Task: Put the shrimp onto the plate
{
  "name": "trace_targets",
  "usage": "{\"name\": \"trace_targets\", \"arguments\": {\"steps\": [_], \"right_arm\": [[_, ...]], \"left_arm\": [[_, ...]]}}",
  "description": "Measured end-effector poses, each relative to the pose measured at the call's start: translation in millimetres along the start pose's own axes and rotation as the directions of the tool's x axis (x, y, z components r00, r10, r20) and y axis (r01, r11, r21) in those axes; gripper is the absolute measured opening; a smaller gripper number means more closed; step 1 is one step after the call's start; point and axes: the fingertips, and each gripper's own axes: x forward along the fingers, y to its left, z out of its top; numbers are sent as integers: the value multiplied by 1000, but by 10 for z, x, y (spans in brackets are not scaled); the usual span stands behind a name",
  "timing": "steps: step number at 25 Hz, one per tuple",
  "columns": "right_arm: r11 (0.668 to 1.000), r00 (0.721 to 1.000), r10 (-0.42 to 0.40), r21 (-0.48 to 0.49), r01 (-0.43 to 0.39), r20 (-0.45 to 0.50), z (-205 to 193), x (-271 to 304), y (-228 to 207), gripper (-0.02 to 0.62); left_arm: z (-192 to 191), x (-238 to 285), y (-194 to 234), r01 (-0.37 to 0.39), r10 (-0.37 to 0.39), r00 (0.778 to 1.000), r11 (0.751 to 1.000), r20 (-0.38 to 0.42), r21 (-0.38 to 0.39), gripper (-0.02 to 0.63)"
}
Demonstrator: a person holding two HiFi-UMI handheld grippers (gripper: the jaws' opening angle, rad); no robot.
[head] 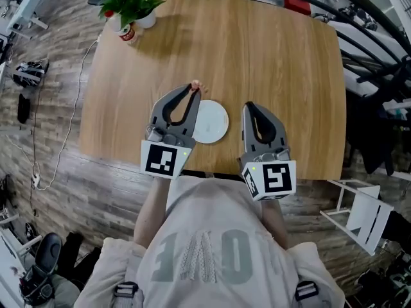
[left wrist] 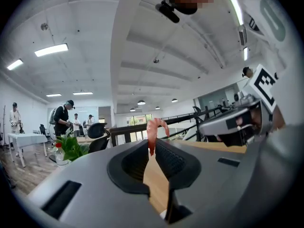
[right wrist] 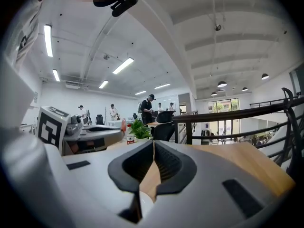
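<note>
A pink shrimp is pinched at the tips of my left gripper, which is shut on it. In the left gripper view the shrimp curls up from between the shut jaws of the left gripper, held above the wooden table. The white plate lies near the table's front edge, between the two grippers and just right of the shrimp. My right gripper hovers at the plate's right side, shut with nothing in it; the right gripper view shows the right gripper with its jaws together.
A potted green plant and a red-labelled bottle stand at the table's far left corner. A white chair sits off the front right corner. Several people stand in the distant room.
</note>
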Motion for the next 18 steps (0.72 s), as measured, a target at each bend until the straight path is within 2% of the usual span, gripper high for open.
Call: {"name": "trace_targets", "arguments": {"steps": [4,7,9,11,15,18], "right_arm": [[1000,1000,-16,-2,16,-25,-70,67,-13,21],[999,998,-33,-3,33,-50,-128,94,-38,21],[999,997,-39,-5,39,-65,-162,125,-38,21],[999,996,-38,-4,38,-80,-189,141,-17,21],[999,994,-32,-8,31,-103,-232,166,12,21],[1000,993,-26,-3,26,-114,-258,184,34,21]], "left_arm": [[-568,142,-91,56,-56,992,998,-112,-10,51],[-1039,164,-224,123,-129,964,992,-233,-39,51],[-1323,150,-330,207,-216,924,976,-317,-60,51],[-1539,101,-391,265,-269,885,962,-381,-65,51],[-1815,15,-439,328,-307,825,944,-475,-40,51],[-2037,-64,-519,395,-346,761,918,-550,-30,51]]}}
